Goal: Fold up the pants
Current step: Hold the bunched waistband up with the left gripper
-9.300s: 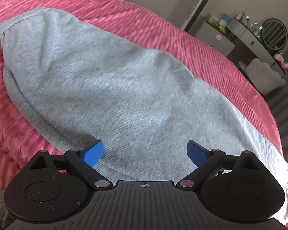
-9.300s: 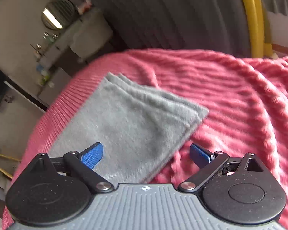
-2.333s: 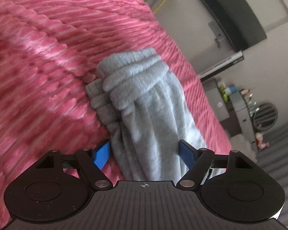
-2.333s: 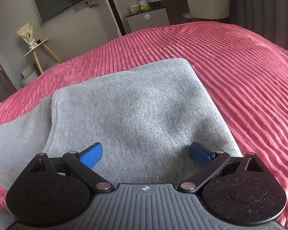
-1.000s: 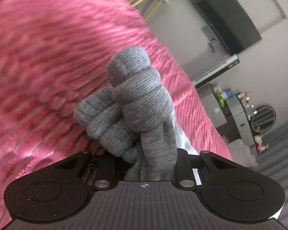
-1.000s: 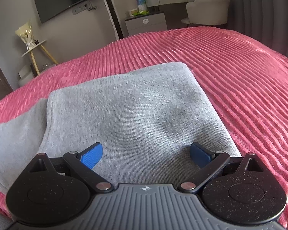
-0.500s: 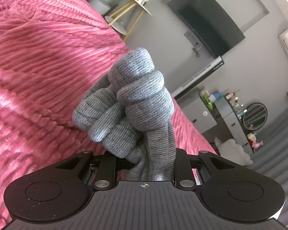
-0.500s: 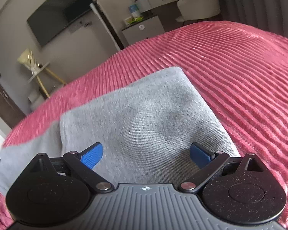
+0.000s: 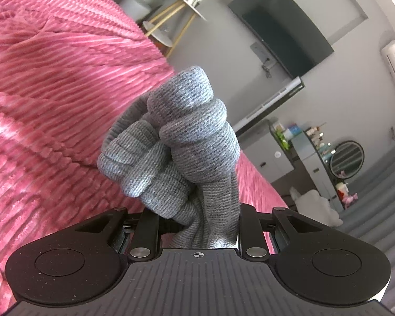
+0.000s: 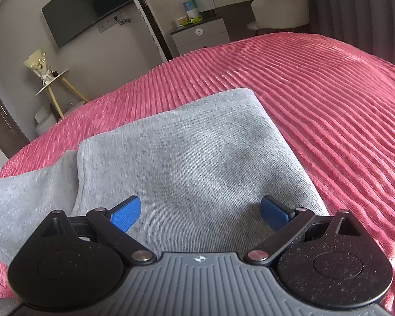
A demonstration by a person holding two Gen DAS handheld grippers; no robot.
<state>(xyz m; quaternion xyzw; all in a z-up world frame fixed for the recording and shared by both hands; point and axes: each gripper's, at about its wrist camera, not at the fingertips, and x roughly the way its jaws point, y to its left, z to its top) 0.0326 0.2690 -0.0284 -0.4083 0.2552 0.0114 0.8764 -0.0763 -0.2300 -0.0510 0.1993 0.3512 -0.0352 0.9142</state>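
The grey pants (image 10: 187, 155) lie partly folded on the pink ribbed bedspread (image 10: 329, 100). A doubled layer sits on top, with a single layer running off to the left (image 10: 26, 192). My right gripper (image 10: 200, 210) is open and hovers low over the near edge of the doubled layer, holding nothing. My left gripper (image 9: 197, 226) is shut on a bunched ribbed end of the pants (image 9: 181, 147) and holds it up above the bedspread (image 9: 47, 84). Its fingertips are hidden by the cloth.
The bed's far edge faces a wall with a TV (image 10: 87, 8), a small round side table on wooden legs (image 10: 52, 84), a grey cabinet (image 10: 200, 36), a vanity desk with a white chair (image 10: 279, 5), and a round mirror (image 9: 347, 160).
My left gripper closed on the bunched pants end and has lifted it off the bed. My right gripper has stayed open over the folded part and drawn back slightly.
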